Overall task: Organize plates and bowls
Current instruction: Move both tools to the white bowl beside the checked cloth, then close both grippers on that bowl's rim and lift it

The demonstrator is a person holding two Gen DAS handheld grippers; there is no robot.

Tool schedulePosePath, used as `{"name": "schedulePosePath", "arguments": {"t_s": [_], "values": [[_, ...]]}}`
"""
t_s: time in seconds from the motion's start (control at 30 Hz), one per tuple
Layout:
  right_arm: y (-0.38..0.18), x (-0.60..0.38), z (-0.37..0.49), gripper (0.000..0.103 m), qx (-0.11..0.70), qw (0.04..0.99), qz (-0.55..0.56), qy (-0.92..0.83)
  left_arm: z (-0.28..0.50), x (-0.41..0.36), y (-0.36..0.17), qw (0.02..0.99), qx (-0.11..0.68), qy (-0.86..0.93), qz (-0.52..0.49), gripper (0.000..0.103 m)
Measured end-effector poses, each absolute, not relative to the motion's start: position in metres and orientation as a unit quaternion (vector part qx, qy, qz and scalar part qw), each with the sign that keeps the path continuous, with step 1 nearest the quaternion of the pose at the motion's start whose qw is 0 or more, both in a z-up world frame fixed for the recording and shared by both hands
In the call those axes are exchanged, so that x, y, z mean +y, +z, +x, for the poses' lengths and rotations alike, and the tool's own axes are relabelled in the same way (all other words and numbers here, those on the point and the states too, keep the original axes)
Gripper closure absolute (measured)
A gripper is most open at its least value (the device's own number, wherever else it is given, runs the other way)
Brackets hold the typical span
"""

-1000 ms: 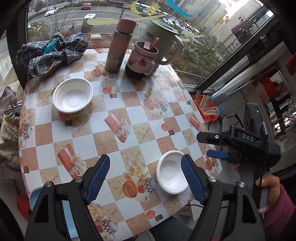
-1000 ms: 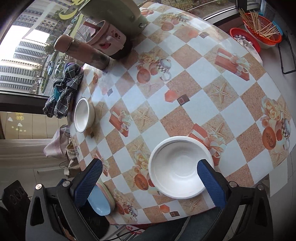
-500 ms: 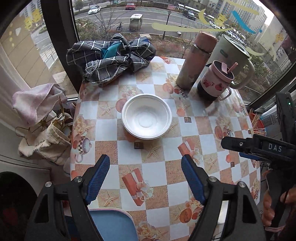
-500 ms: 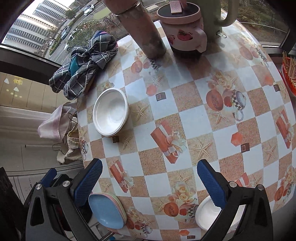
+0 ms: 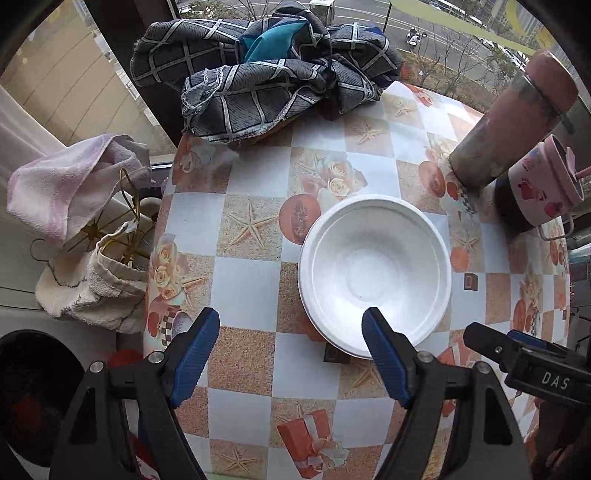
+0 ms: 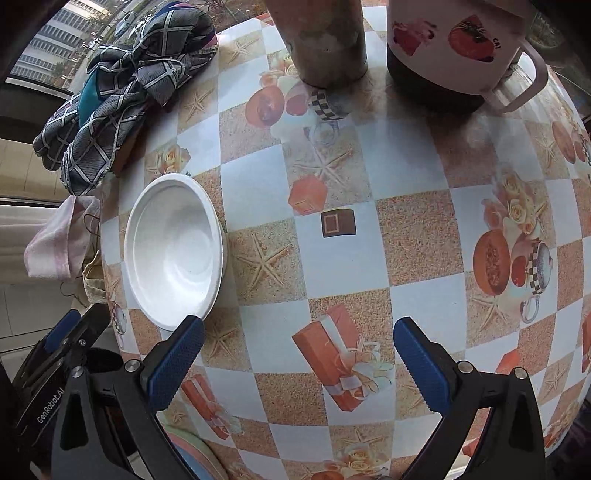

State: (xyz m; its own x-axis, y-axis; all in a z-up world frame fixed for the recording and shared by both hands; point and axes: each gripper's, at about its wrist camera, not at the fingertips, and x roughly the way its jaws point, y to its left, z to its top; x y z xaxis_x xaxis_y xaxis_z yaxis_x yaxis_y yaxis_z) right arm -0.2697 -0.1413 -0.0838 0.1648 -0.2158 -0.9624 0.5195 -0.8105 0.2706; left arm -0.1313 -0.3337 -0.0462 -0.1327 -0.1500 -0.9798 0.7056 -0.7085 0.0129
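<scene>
I'd pinch the light, crushable white foam bowl (image 5: pixel 375 271) at its six-o'clock rim; both fingers pairs gape wide, empty.

patterned table (image 5: pixel 251 280) by a window (image 5: pixel 443 33) — daylight, street outside

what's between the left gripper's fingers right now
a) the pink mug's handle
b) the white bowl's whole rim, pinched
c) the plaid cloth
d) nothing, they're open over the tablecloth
d: the left gripper stands open above the tablecloth, with only its right finger overlapping the near rim of the white bowl; nothing is pinched.
</scene>
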Motion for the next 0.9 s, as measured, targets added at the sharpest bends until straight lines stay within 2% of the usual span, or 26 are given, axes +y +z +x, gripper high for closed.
{"name": "schedulePosePath", "arguments": {"t_s": [0.33, 0.4, 0.43, 0.47, 0.5, 0.53, 0.57, 0.6, 0.63, 0.67, 0.77, 0.8, 0.9], "values": [[-0.111, -0.180, -0.268, 0.000, 0.161, 0.292, 0.684, -0.648, -0.174, -0.357, -0.091, 0.310, 0.200, -0.698, 0.614, 0.021], [-0.110, -0.187, -0.265, 0.000, 0.172, 0.303, 0.673, -0.652, -0.181, -0.358, -0.097, 0.305, 0.197, -0.696, 0.620, 0.023], [-0.110, -0.190, -0.264, 0.006, 0.173, 0.310, 0.670, -0.652, -0.184, -0.357, -0.100, 0.301, 0.195, -0.694, 0.624, 0.026], [-0.110, -0.192, -0.263, 0.018, 0.172, 0.315, 0.670, -0.649, -0.187, -0.356, -0.102, 0.297, 0.192, -0.692, 0.630, 0.032], [-0.111, -0.196, -0.262, 0.024, 0.173, 0.317, 0.674, -0.645, -0.190, -0.354, -0.106, 0.292, 0.190, -0.687, 0.638, 0.041], [-0.113, -0.197, -0.261, 0.032, 0.170, 0.317, 0.679, -0.640, -0.192, -0.354, -0.110, 0.288, 0.191, -0.682, 0.645, 0.046], [-0.116, -0.197, -0.262, 0.043, 0.163, 0.319, 0.684, -0.635, -0.193, -0.353, -0.114, 0.280, 0.195, -0.676, 0.653, 0.056], [-0.117, -0.198, -0.263, 0.043, 0.150, 0.324, 0.688, -0.631, -0.195, -0.353, -0.117, 0.272, 0.205, -0.675, 0.654, 0.059], [-0.116, -0.199, -0.262, 0.049, 0.152, 0.323, 0.687, -0.633, -0.195, -0.353, -0.117, 0.266, 0.213, -0.679, 0.650, 0.062], [-0.116, -0.201, -0.261, 0.060, 0.148, 0.330, 0.688, -0.629, -0.196, -0.352, -0.118, 0.265, 0.215, -0.677, 0.652, 0.063], [-0.120, -0.207, -0.256, 0.081, 0.137, 0.346, 0.704, -0.604, -0.197, -0.345, -0.118, 0.252, 0.218, -0.675, 0.658, 0.065], [-0.121, -0.206, -0.253, 0.084, 0.137, 0.350, 0.707, -0.599, -0.196, -0.340, -0.118, 0.248, 0.216, -0.677, 0.659, 0.067], [-0.122, -0.196, -0.247, 0.084, 0.144, 0.353, 0.706, -0.596, -0.193, -0.323, -0.118, 0.242, 0.205, -0.682, 0.659, 0.067]]}}
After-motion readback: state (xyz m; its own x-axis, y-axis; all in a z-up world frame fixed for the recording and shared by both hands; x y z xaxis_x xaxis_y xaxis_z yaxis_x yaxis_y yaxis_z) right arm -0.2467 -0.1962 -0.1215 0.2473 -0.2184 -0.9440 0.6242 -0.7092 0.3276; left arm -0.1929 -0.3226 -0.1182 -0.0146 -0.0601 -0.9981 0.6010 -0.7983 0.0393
